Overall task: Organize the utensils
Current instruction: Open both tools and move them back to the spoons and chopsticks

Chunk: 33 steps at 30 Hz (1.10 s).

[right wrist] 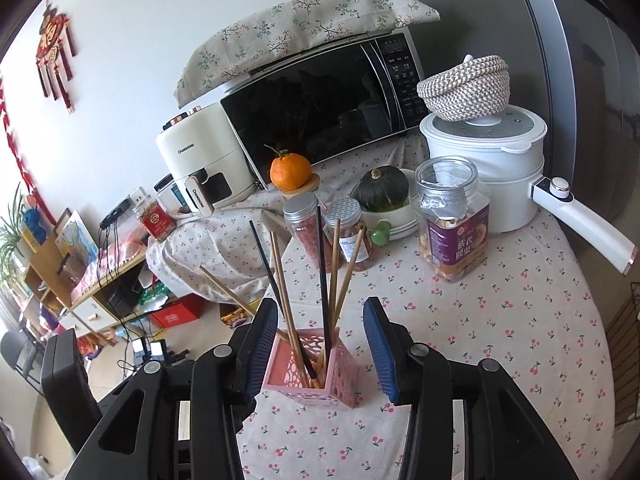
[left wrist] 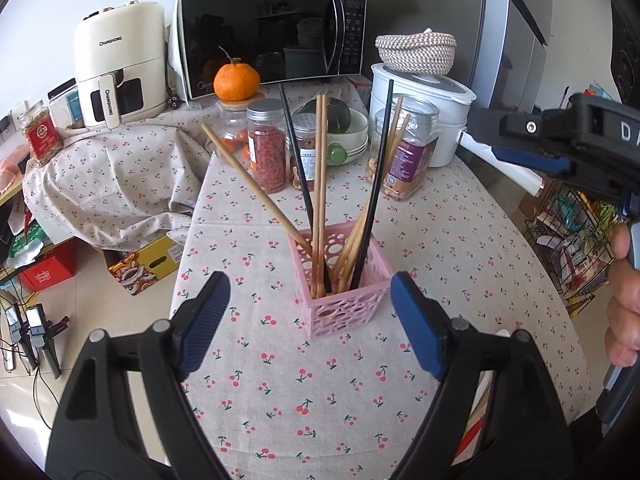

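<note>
The left gripper point(left wrist: 310, 320) has its blue pads spread wide with nothing between them, hovering just short of the pink holder point(left wrist: 340, 284). The right gripper point(right wrist: 320, 344) is also parted, its pads standing either side of the holder's upper rim without pressing on it, and it pinches nothing. The holder stands upright on the cherry-print tablecloth point(left wrist: 440, 240), near the table's front, with the chopsticks point(left wrist: 319, 184) standing inside: pale wooden ones and two black ones, fanned out at loose angles.

The main risk seems to be that the light, tall-loaded holder tips over. One wooden chopstick point(left wrist: 248, 180) leans far out to the left, and a pad brushing it on withdrawal could lever the basket over or flick the stick onto the floor. The right gripper's left pad sits close to that leaning stick. The jars point(left wrist: 267, 144) behind are near enough that falling sticks could knock them. The cloth may also slide under a nudge.
</note>
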Motion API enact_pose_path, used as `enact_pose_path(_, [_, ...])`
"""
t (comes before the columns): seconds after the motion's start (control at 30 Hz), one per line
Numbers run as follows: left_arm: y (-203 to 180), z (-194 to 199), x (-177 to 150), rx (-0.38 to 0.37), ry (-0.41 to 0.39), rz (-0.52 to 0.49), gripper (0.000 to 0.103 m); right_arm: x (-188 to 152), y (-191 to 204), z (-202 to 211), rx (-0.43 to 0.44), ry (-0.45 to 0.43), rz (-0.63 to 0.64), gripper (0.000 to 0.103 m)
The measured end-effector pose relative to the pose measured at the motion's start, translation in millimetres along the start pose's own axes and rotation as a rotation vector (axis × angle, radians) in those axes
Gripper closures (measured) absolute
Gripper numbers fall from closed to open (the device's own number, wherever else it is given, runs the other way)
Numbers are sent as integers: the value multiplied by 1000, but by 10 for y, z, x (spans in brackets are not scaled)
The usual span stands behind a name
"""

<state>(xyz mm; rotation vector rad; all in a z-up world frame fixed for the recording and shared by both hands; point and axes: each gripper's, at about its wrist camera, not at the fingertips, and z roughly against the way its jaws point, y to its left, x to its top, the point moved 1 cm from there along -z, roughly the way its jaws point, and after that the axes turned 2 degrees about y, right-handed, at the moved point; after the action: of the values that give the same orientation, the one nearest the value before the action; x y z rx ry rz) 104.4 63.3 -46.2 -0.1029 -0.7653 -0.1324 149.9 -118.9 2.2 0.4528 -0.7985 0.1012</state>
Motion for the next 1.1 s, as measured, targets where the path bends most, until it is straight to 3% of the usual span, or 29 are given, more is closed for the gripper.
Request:
enact_pose_path(0.27, [-220, -50, -66, -52, 48, -45, 19, -137, -311, 230, -51, 46, -13, 50])
enact_pose_path(0.43, [-391, -118, -121, -91, 94, -66, 19, -288, -594, 340, -126, 87, -8, 43])
enact_pose_path(0.8, [-985, -469, -389, -256, 319, -157, 18, -793, -1226, 387, -249, 258, -14, 36])
enact_pose_path(1.03, [-1376, -602, -504, -314, 405, -250, 18, -1049, -1582, 401, -302, 342, -49, 35])
enact_pose_path(1.1, [-1455, -634, -529, -333, 422, -270, 24, -1120, -1665, 397, -330, 364, -45, 35])
